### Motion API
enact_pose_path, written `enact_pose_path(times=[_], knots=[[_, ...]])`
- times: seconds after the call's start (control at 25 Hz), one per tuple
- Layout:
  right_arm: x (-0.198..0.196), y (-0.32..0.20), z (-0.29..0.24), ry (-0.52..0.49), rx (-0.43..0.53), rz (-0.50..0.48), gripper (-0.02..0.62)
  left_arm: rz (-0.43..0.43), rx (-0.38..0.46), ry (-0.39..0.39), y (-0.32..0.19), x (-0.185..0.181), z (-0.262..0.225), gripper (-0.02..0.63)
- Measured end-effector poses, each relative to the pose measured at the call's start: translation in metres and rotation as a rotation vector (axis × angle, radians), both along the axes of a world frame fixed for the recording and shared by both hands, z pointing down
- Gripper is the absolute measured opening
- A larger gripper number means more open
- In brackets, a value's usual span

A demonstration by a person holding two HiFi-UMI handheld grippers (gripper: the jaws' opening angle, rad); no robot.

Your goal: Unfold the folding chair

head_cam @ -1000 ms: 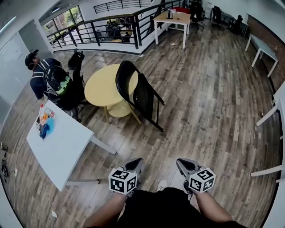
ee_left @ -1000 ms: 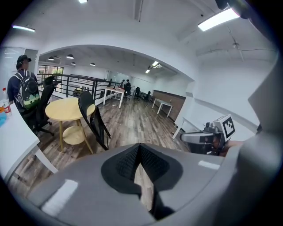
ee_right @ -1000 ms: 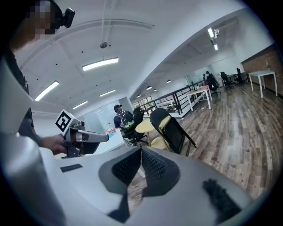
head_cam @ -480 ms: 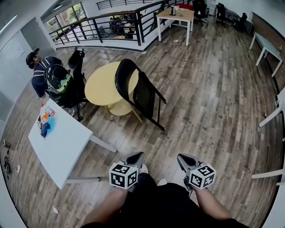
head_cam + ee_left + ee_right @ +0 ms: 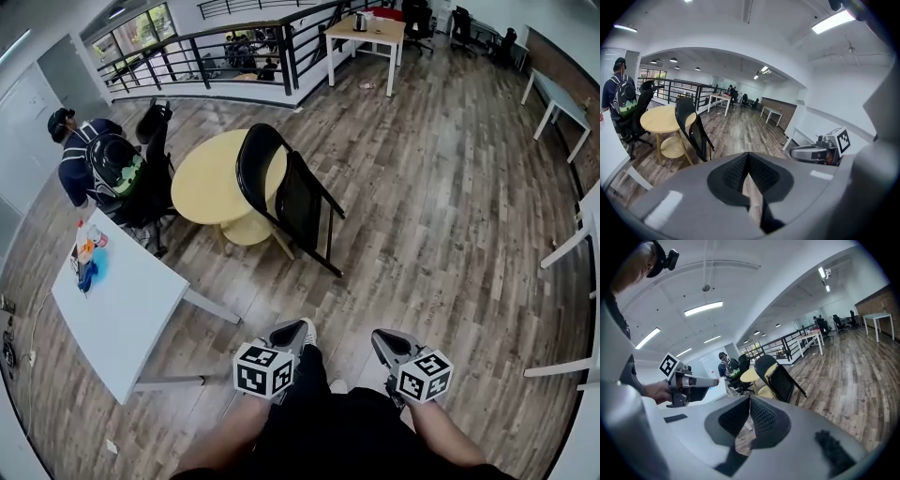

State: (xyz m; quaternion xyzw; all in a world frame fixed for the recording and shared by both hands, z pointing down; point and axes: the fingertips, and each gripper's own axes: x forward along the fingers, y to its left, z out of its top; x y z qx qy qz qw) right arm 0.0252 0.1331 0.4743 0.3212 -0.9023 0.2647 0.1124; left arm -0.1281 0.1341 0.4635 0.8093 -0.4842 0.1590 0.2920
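Wood-plank floor (image 5: 450, 216) of an open office loft, black railing (image 5: 216, 56) along the far side. Task looks not started: the black folding chair (image 5: 286, 197) stands collapsed, seat panel flat against its frame, leaning at the edge of the round yellow table (image 5: 206, 178), well apart from the person holding the tools. Left gripper (image 5: 292, 329) and right gripper (image 5: 378, 339) sit low in front of that person's legs, side by side, aimed toward the chair. Each has its jaws pressed together with nothing between them, plain in both gripper views. Neither touches the chair. Left to do, as I judge it: get up to the chair, open the jaws, take hold of back and seat, and spread it until the seat drops level and it stands on its own, so basically everything. Counts: one folding chair; two grippers; one round yellow table with a lower shelf; one long white table (image 5: 122, 300) at the left, carrying a few small colourful items (image 5: 86, 258) too small to count; one black office chair (image 5: 155, 141) behind the round table; one bystander with a backpack (image 5: 89, 159) next to it; one wood-topped desk (image 5: 366, 33) at the far end by the railing; white tables (image 5: 553, 94) along the right edge, at least two, partly cut off.
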Motion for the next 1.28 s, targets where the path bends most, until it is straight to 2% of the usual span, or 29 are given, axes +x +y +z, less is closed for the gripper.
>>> enact_pose_path(times=[0.52,0.84,1.28], knots=[[-0.007,-0.006,0.010,0.034,0.013,-0.005,0.006,-0.006,0.023,0.008,-0.009,-0.015,0.011,0.008],[-0.024,-0.011,0.015,0.048,-0.010,-0.025,0.006,-0.013,-0.010,0.032,-0.005,-0.022,0.027,0.008],[-0.055,-0.051,0.041,0.081,-0.080,-0.065,0.006,-0.074,-0.069,0.050,-0.039,-0.059,0.051,0.008]])
